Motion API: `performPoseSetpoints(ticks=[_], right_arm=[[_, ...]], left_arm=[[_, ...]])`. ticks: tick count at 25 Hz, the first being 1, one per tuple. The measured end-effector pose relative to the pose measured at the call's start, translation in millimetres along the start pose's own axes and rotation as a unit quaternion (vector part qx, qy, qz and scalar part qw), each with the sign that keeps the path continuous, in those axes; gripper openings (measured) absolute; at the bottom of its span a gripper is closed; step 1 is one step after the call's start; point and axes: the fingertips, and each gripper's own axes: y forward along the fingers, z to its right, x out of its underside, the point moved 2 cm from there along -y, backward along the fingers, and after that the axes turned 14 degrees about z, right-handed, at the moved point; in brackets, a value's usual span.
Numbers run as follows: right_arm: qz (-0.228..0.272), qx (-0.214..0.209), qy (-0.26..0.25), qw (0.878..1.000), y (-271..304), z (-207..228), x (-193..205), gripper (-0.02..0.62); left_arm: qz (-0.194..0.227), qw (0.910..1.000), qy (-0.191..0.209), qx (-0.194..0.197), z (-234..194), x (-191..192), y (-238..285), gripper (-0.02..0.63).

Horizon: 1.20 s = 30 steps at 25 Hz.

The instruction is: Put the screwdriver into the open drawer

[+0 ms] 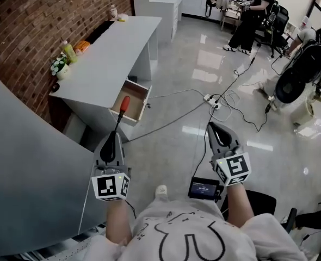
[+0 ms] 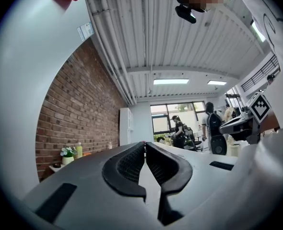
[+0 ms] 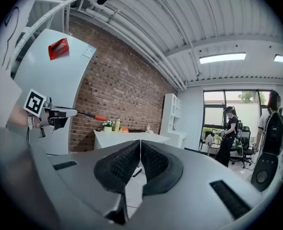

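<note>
While reaching forward at the left, pinches the red-handled, dark-shafted screwdriver (image 1: 124, 103) by the thin end of its shaft in the left tool (image 1: 115, 136), jaws closed almost flat on it, handle leading toward the open white wooden drawer (image 1: 145, 105) under the pale grey tabletop (image 1: 117, 53). Looks lined up with the drawer from above, yet hangs in the air short of it, judging by the right gripper view. Further right, holds the right tool (image 1: 214, 128) level, jaws pressed together on nothing. Risks: pivoting or slipping in so slim a grip, with the heavy handle far from the pads; clipping the drawer front; dropping onto the glossy grey floor (image 1: 193, 64) if released early.
</note>
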Motion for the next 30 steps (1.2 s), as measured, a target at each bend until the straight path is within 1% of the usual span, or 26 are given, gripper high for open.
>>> performPoseSetpoints(ticks=[8, 15, 22, 26, 30], right_arm=[[-0.005, 0.01, 0.003, 1.0, 55.6, -19.8, 3.9, 0.02], [-0.013, 0.019, -0.008, 1.0, 78.6, -29.8, 0.8, 0.02], [-0.017, 0.019, -0.015, 1.0, 85.3, -28.6, 3.0, 0.02], [-0.019, 0.024, -0.004, 1.0, 93.0, -23.0, 9.6, 0.021], [-0.022, 0.015, -0.001, 1.0, 106.7, -23.7, 19.7, 0.02]], left_arm=[[0.004, 0.9998, -0.007, 0.02, -46.9, 12.0, 32.0, 0.02], [0.014, 0.9992, -0.019, 0.032, -74.1, 17.3, 53.2, 0.02], [0.016, 0.9991, -0.031, 0.023, -79.6, 27.4, 52.9, 0.02], [0.012, 0.9993, -0.031, 0.018, -82.7, 32.6, 56.6, 0.02], [0.011, 0.9994, -0.03, 0.013, -88.1, 39.2, 63.9, 0.02]])
